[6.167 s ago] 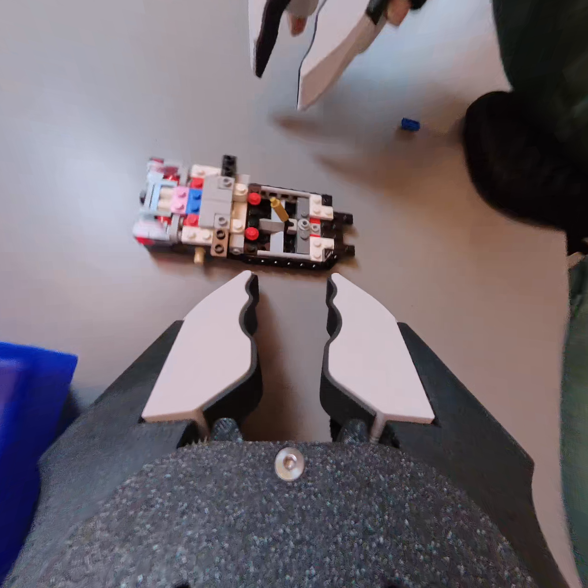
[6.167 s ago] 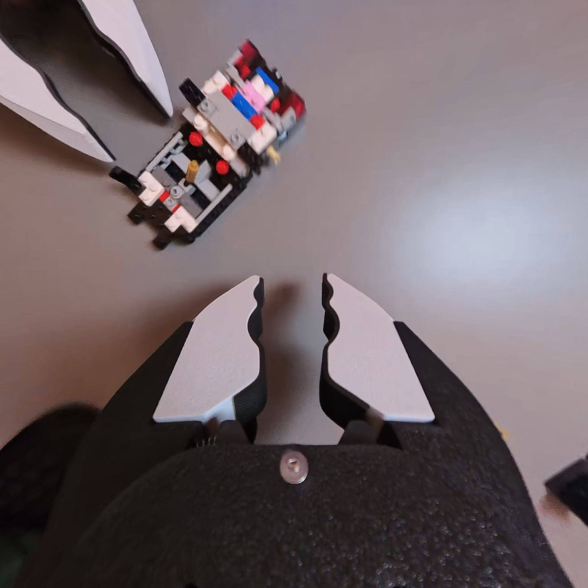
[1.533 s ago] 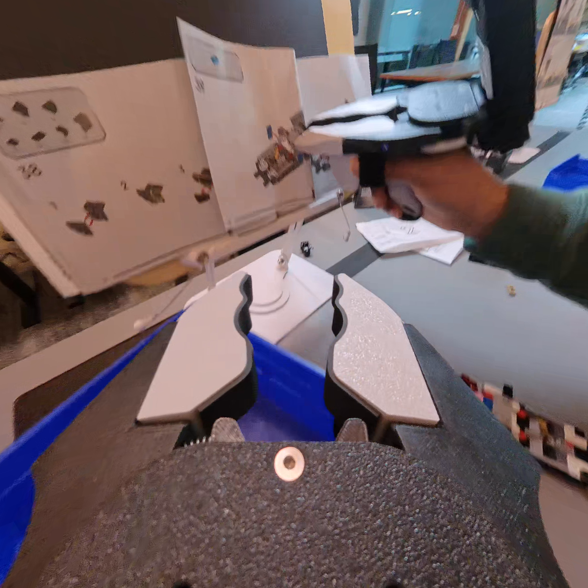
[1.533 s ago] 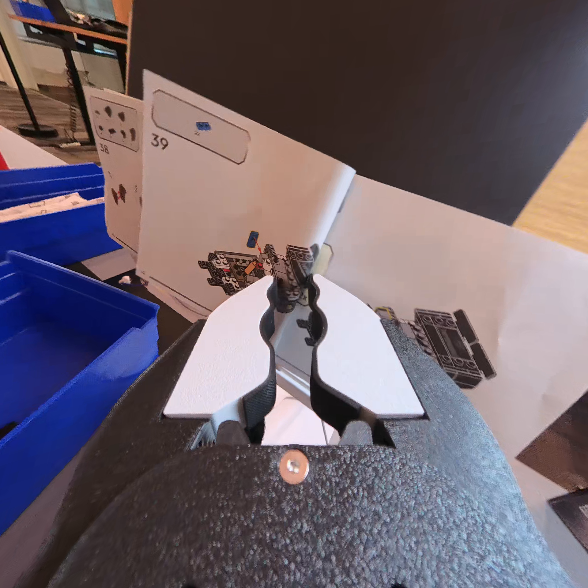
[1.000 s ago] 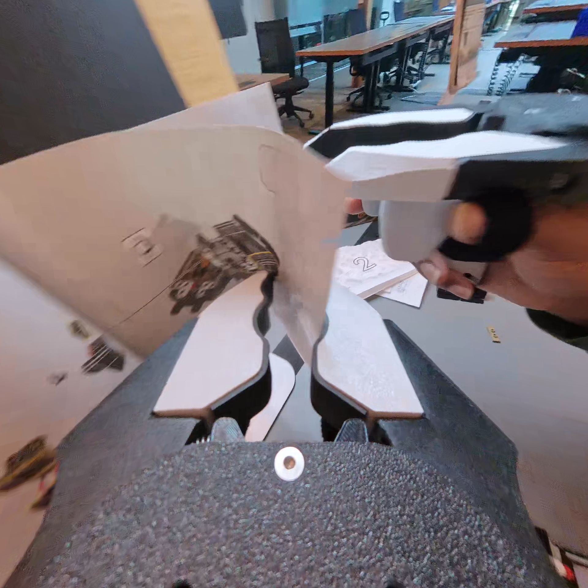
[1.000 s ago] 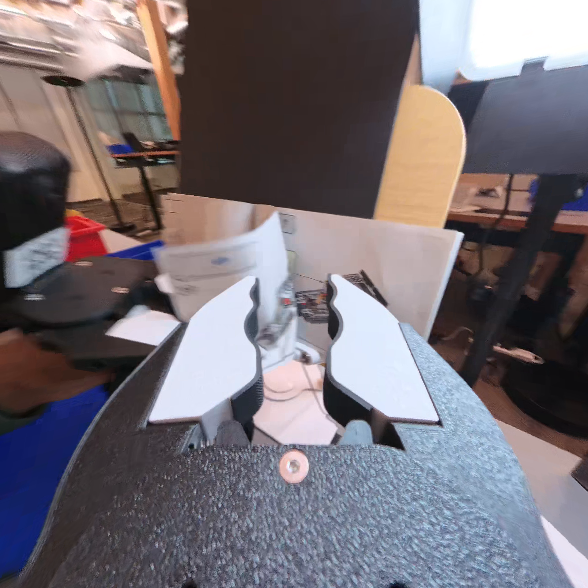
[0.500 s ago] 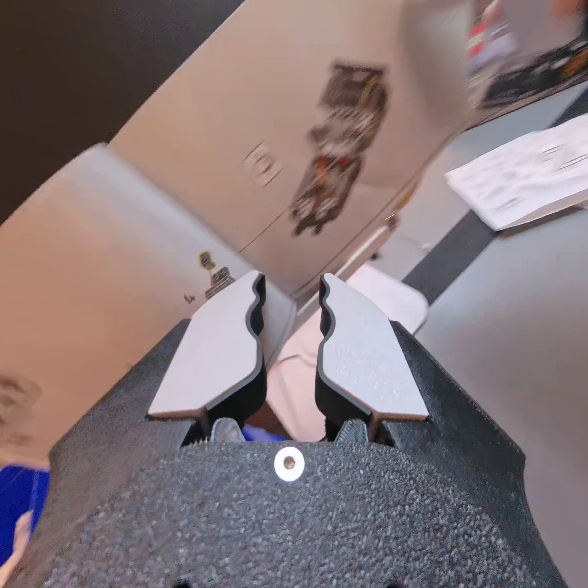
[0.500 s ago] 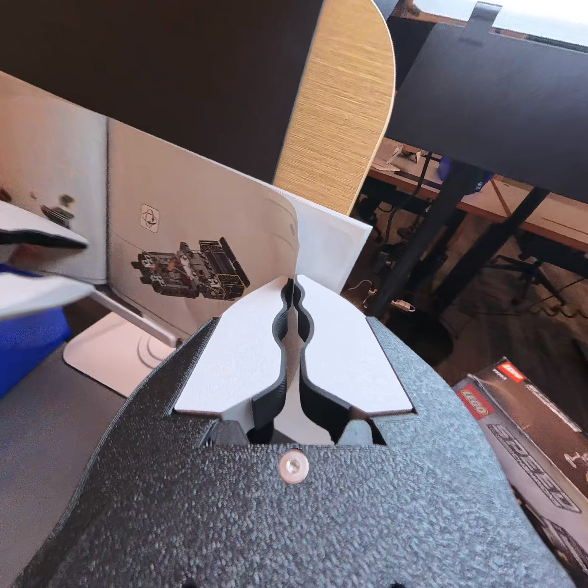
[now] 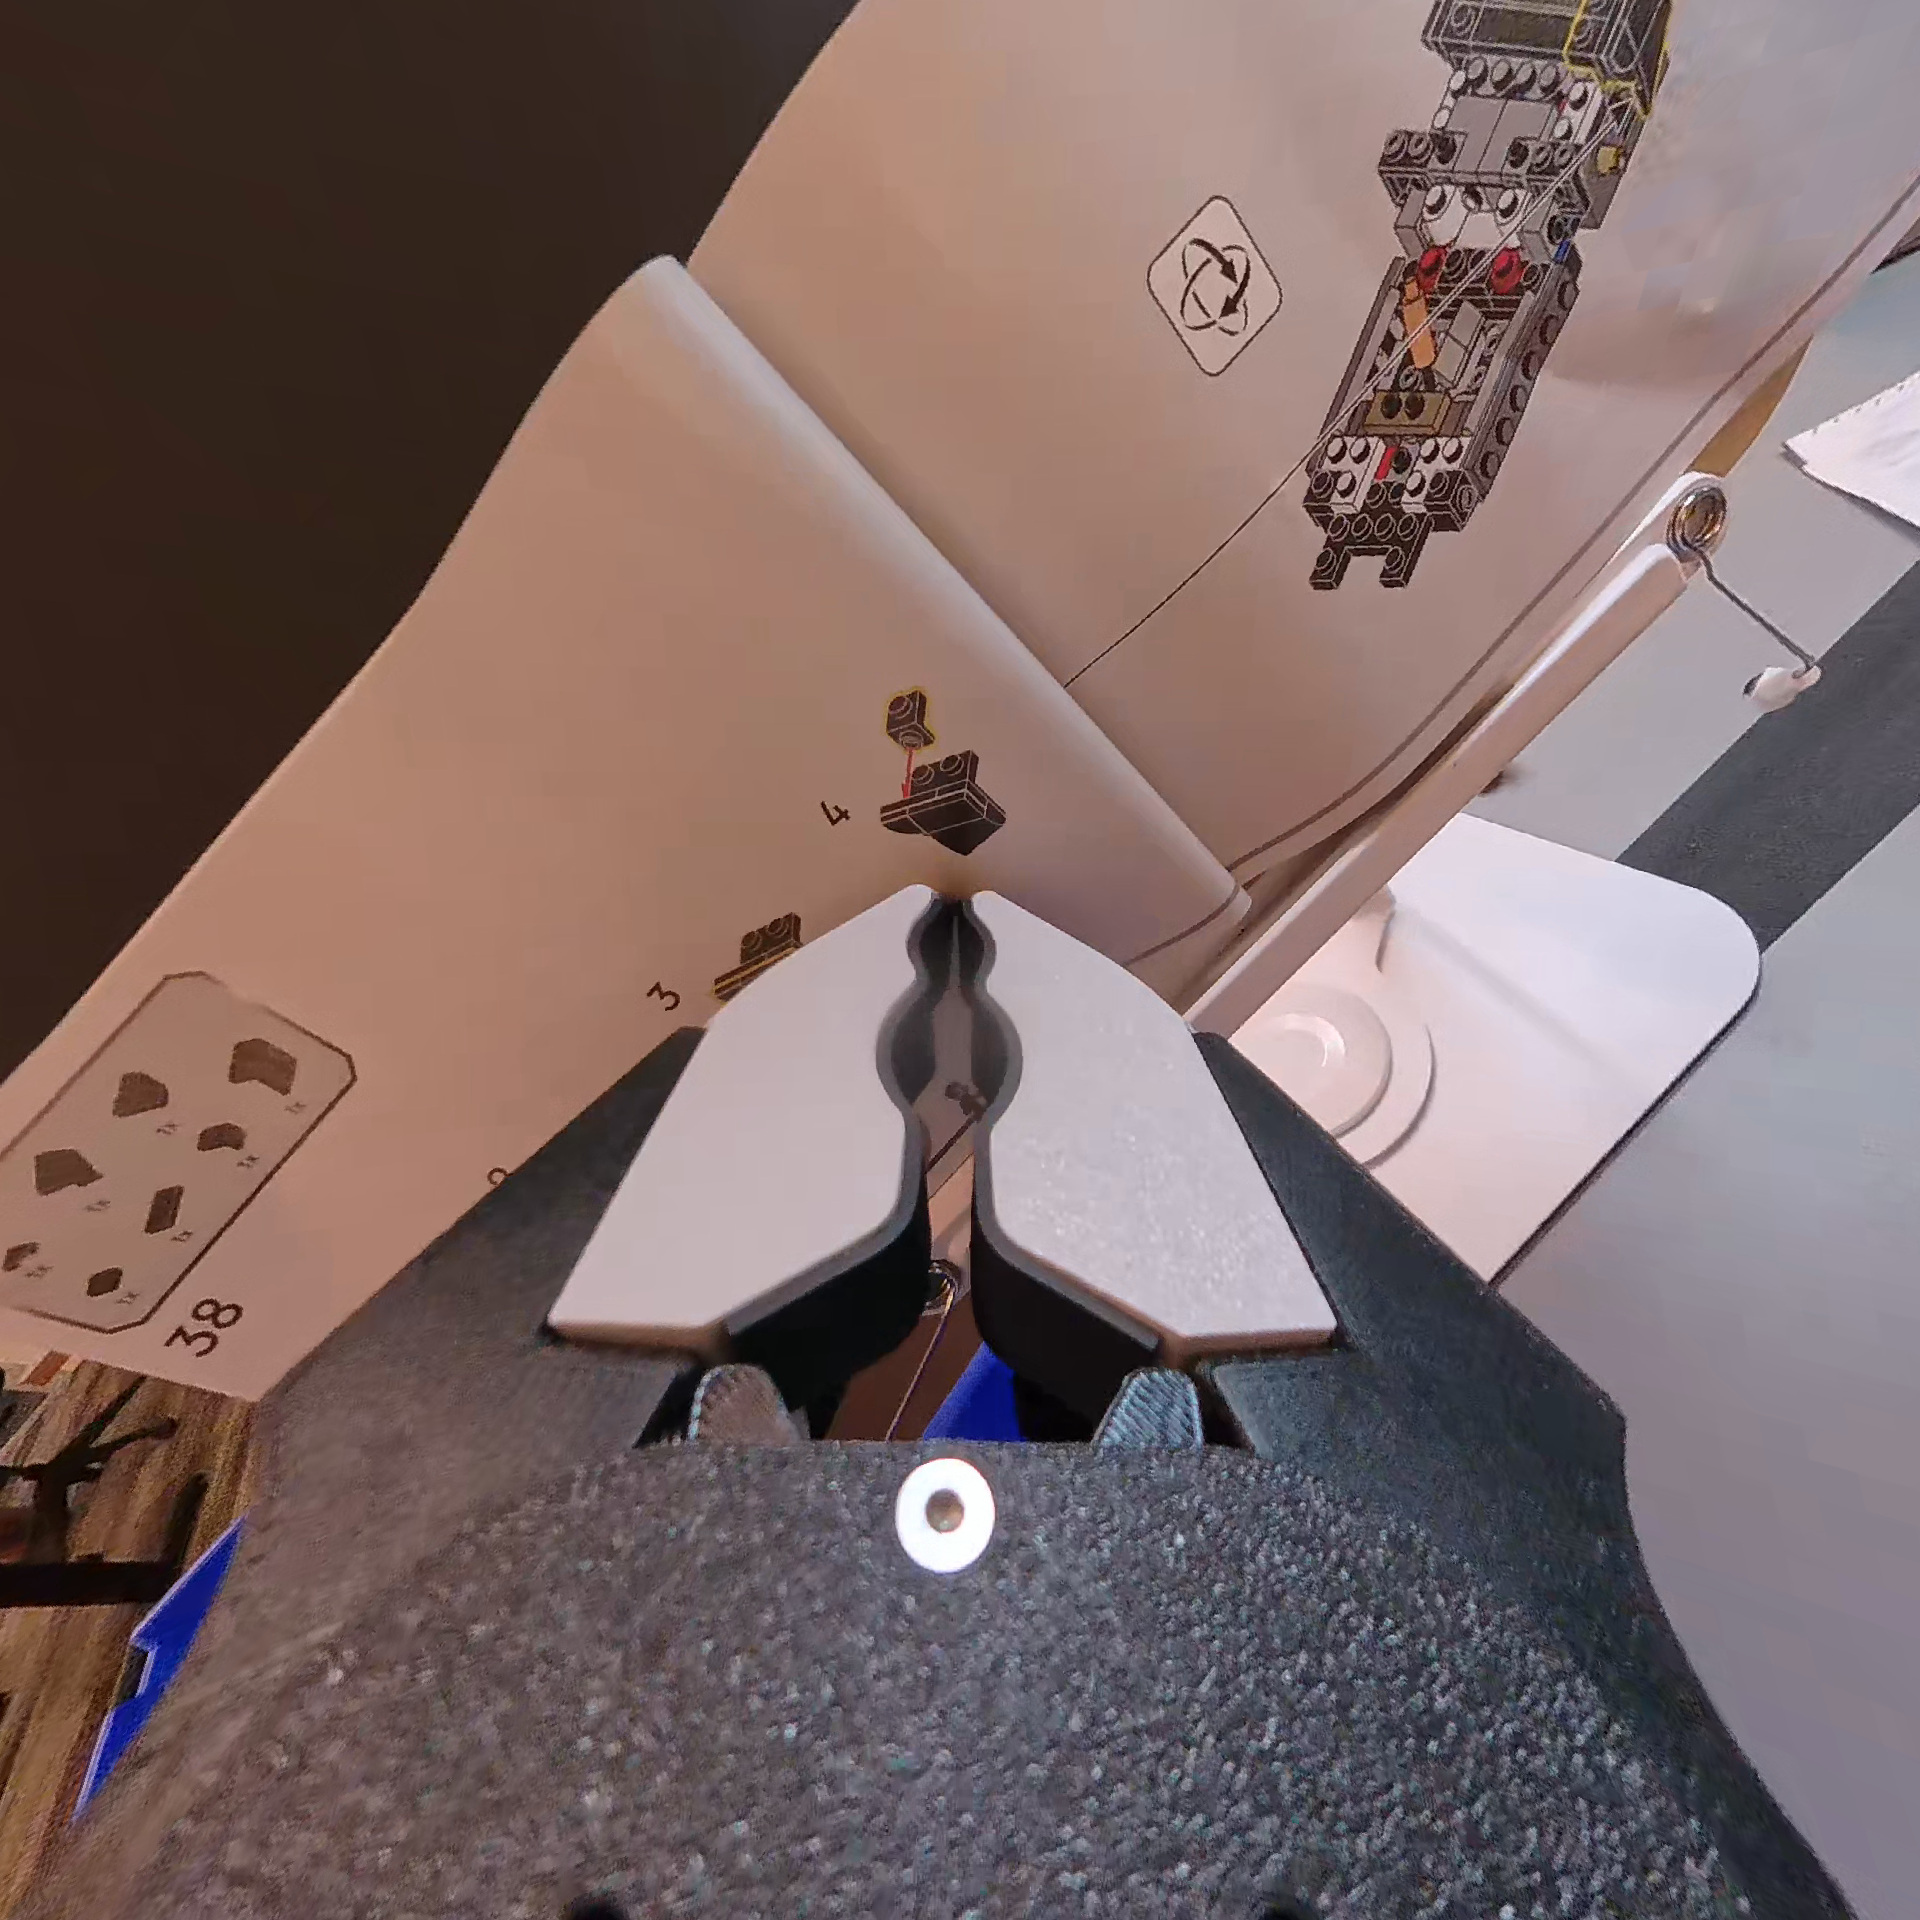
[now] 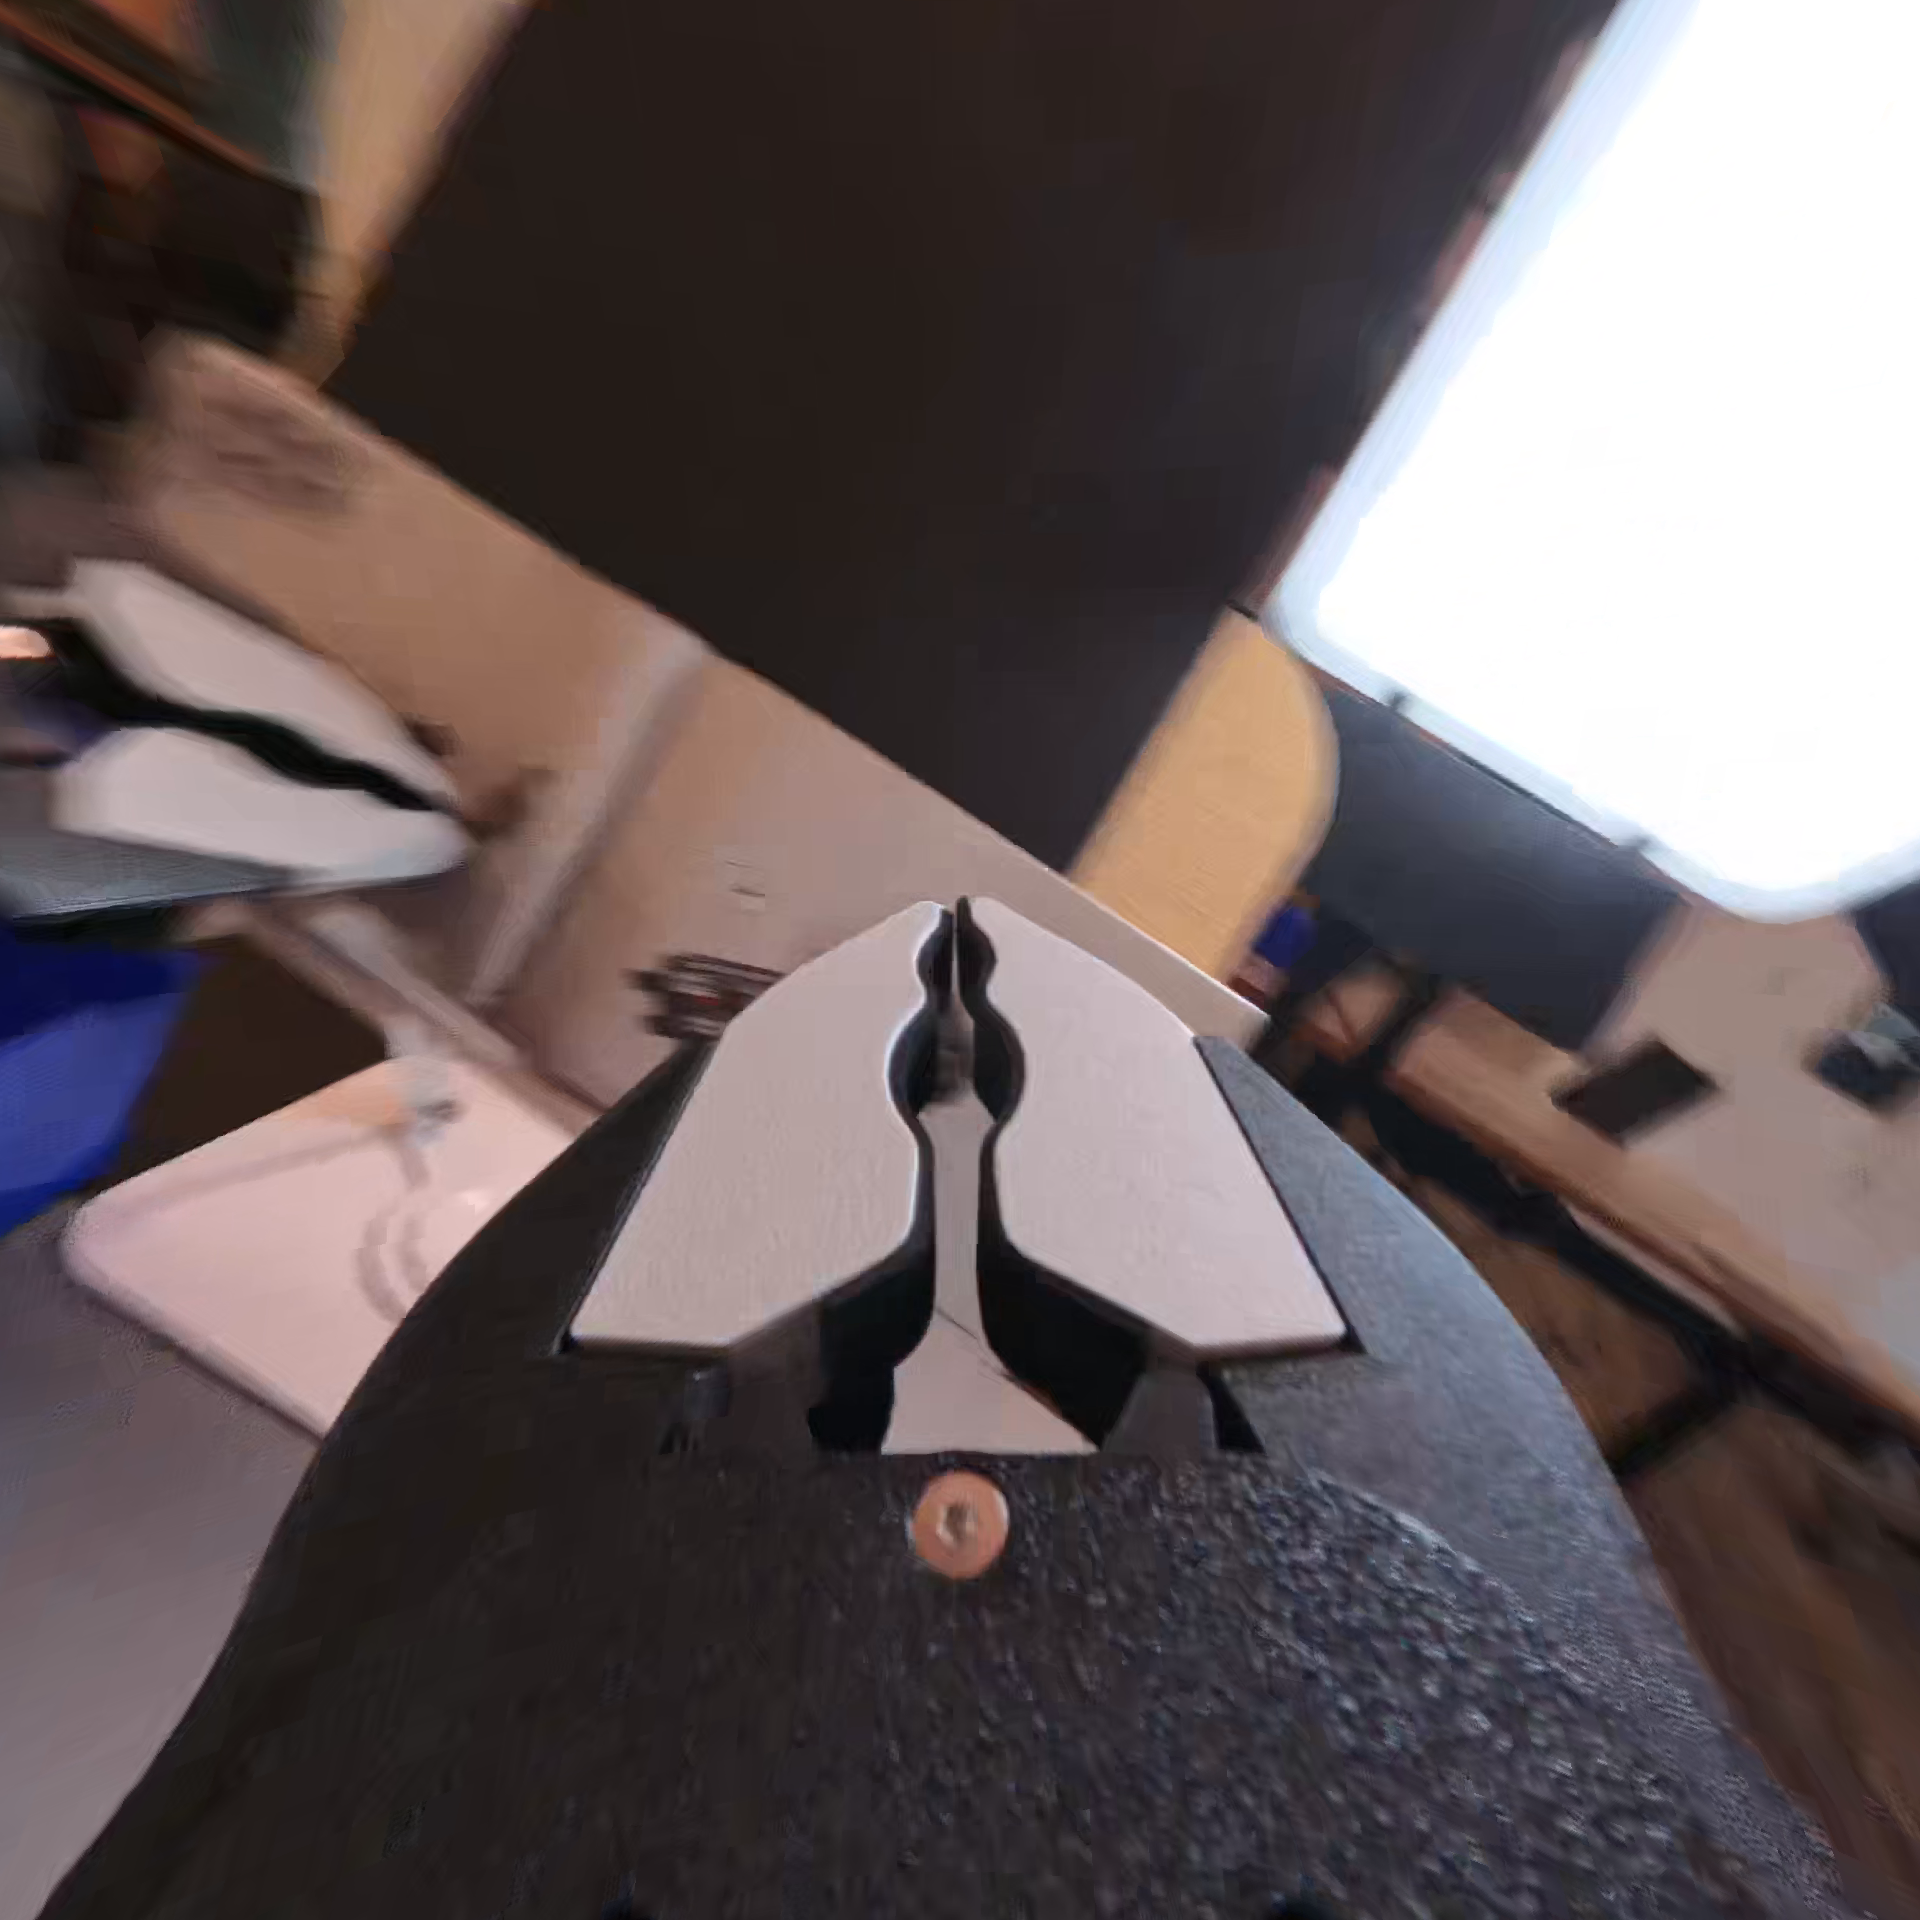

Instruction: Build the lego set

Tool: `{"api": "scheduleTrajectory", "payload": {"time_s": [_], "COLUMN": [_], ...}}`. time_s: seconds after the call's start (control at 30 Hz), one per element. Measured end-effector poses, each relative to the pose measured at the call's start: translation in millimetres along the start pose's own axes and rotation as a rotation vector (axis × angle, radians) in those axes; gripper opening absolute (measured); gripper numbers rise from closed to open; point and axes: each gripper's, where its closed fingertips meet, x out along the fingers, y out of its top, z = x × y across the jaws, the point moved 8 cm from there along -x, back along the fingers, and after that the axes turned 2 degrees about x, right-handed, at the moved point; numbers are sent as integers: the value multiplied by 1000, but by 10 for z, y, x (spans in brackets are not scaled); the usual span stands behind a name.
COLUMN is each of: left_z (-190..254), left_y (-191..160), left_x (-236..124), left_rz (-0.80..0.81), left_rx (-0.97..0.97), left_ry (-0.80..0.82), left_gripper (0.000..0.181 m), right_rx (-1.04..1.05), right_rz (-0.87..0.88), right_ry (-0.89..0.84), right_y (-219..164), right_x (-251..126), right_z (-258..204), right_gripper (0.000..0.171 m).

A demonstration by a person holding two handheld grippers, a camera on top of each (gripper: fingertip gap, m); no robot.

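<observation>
while both grippers pinch shut, left gripper (image 9: pixel 951 909) touches booklet (image 9: pixel 644 665).

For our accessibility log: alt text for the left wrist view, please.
The left gripper, fingers closed, tips against the left page of an open building-brick instruction booklet propped on a white stand; grey table to the right.

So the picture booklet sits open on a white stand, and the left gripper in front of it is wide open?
Not wide open: the left wrist view shows the left gripper shut, fingertips meeting. The booklet does sit open on the white stand, just ahead of it.
</observation>
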Motion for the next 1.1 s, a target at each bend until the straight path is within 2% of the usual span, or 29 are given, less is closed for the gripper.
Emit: {"api": "scheduleTrajectory", "payload": {"time_s": [0.07,0.13,0.2,0.23,0.3,0.37,0.43,0.53,0.8,0.83,1.1], "left_z": [-3,-9,-21,-37,-82,-130,-181,-206,-198,-201,-246], "left_y": [-2,-10,-31,-52,-109,-178,-238,-277,-279,-268,-209], "left_x": [0,-3,-10,-13,-29,-61,-80,-95,-173,-203,-454], "left_rz": [9,17,12,3,-12,0,3,14,44,52,112], "left_rx": [-8,-20,-14,-2,14,16,20,8,0,-11,-151], "left_ry": [0,-6,-6,0,6,-3,5,9,1,-8,-17], "left_gripper": [0,0,0,0,0,0,0,0,0,6,15], "right_rx": [-114,-183,-206,-202,-184,-157,-41,105,128,135,189], "right_rz": [-30,-194,-352,-409,-401,-427,-464,-472,-436,-425,-244], "right_ry": [209,241,197,180,161,121,108,162,167,168,209], "right_y": [68,-66,-345,-491,-611,-683,-814,-968,-963,-939,-439], "right_x": [136,409,648,695,622,504,416,348,235,195,-254], "right_z": [-475,-776,-870,-861,-796,-584,-286,-84,-89,-82,-80], "right_gripper": [0,0,0,0,0,0,0,0,0,0,36]}}
